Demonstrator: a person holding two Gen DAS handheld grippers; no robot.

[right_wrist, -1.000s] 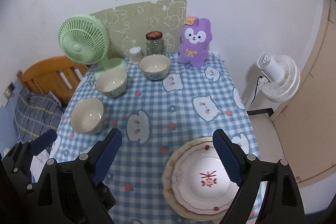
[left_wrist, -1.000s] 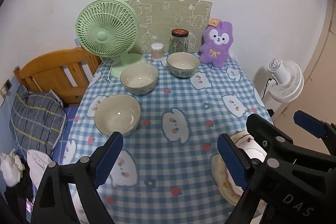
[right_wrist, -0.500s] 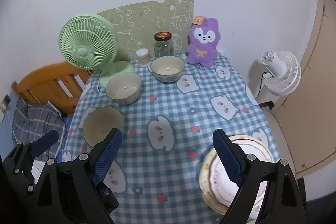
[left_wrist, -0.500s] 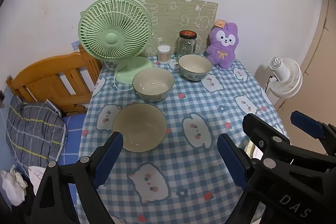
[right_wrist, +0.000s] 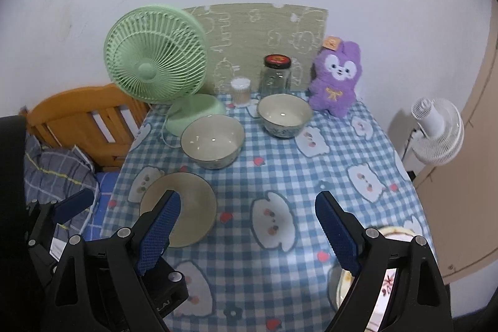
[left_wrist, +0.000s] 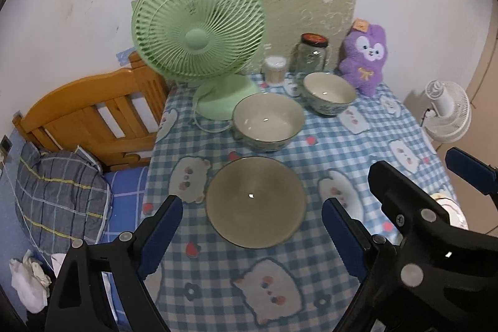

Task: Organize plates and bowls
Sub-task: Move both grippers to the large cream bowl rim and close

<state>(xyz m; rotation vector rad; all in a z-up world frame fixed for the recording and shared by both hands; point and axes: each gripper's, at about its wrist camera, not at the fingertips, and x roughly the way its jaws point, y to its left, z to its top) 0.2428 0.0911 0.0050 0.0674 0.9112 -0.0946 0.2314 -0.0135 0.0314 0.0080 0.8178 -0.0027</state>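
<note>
Three cream bowls stand in a diagonal row on the blue checked tablecloth point(left_wrist: 326, 151): a near bowl point(left_wrist: 255, 203), a middle bowl point(left_wrist: 267, 120) and a far bowl point(left_wrist: 330, 92). My left gripper point(left_wrist: 250, 213) is open and hovers above the near bowl, which shows between its blue pads without touching them. My right gripper point(right_wrist: 249, 204) is open too, over bare cloth, with the near bowl point(right_wrist: 193, 201) behind its left finger. A stack of floral plates point(right_wrist: 389, 234) lies at the table's front right corner, mostly hidden by the right finger. In the left wrist view, the right gripper point(left_wrist: 426, 173) appears at the right.
Along the back of the table are a green desk fan point(left_wrist: 199, 36), a small swab tub point(left_wrist: 274, 69), a glass jar point(left_wrist: 312, 55) and a purple plush point(left_wrist: 367, 58). A wooden bed frame point(left_wrist: 87, 117) and a pillow point(left_wrist: 59, 195) are left; a white fan point(left_wrist: 445, 111) stands right.
Both grippers have moved forward and to the left over the table. The bowls now look closer and the plates have slid to the lower right edge. The jaws have stayed wide.
</note>
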